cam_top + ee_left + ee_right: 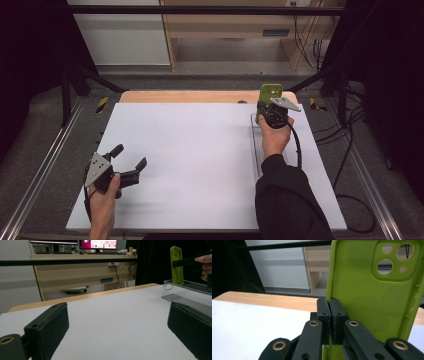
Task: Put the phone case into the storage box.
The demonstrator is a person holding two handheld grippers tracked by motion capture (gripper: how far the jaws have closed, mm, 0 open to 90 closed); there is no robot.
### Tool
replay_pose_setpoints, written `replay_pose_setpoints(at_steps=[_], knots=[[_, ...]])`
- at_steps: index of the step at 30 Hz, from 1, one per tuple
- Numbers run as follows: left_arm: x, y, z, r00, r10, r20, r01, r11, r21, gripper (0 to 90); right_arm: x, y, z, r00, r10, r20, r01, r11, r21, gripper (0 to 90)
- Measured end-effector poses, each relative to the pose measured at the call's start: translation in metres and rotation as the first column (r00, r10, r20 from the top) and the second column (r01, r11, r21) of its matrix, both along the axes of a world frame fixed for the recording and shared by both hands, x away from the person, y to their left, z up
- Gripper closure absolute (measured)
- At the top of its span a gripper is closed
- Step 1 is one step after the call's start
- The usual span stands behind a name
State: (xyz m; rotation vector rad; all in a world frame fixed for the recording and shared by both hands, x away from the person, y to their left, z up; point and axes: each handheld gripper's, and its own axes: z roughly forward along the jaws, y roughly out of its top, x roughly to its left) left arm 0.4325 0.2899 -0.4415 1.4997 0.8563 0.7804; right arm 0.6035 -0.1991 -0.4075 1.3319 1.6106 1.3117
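A lime-green phone case (270, 93) stands upright above the far right of the white table (190, 165). My right gripper (262, 109) is shut on its left side wall; the right gripper view shows both pads (324, 312) pinching that edge, with the case's inside (372, 302) and its camera cut-outs facing me. Just under it a clear phone case (256, 146) lies flat on the table. In the left gripper view the green case (176, 265) hangs over the clear case (192, 291). My left gripper (130, 156) rests at the near left, open and holding nothing.
A wooden strip (190, 96) runs along the table's far edge. Metal rails (45, 170) flank the table on both sides, and cables (350, 165) lie on the floor at the right. A black bar (200, 10) crosses overhead at the back.
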Motion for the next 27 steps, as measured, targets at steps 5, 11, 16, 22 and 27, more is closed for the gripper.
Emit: replay_pose_setpoints(at_steps=[5, 11, 16, 22, 27], knots=[[0.0000, 0.0004, 0.0001, 1.0000, 0.001, 0.001, -0.001, 1.0000, -0.002, 3.2, 0.0014, -0.0006, -0.0020, 1.0000, -0.007, -0.006, 0.007, 1.000, -0.004, 87.8], [-0.0001, 0.0002, 0.0002, 1.0000, 0.000, 0.001, 0.000, 1.0000, -0.002, 3.2, 0.0025, 0.0008, -0.0040, 0.9999, -0.010, -0.012, 0.010, 1.000, -0.006, 87.8], [-0.0002, 0.0006, 0.0003, 1.0000, 0.000, 0.003, 0.000, 1.0000, -0.005, 3.2, 0.0040, 0.0014, -0.0069, 0.9998, -0.010, -0.018, 0.010, 1.000, -0.007, 87.8], [-0.0002, 0.0005, 0.0005, 1.0000, -0.001, 0.004, 0.001, 1.0000, -0.004, 3.2, 0.0052, 0.0025, -0.0094, 0.9995, -0.017, -0.026, 0.016, 1.000, -0.008, 87.8], [-0.0002, 0.0009, 0.0006, 1.0000, -0.001, 0.004, 0.001, 1.0000, -0.002, 3.2, 0.0058, 0.0027, -0.0104, 0.9995, -0.017, -0.028, 0.017, 1.000, -0.010, 87.8]])
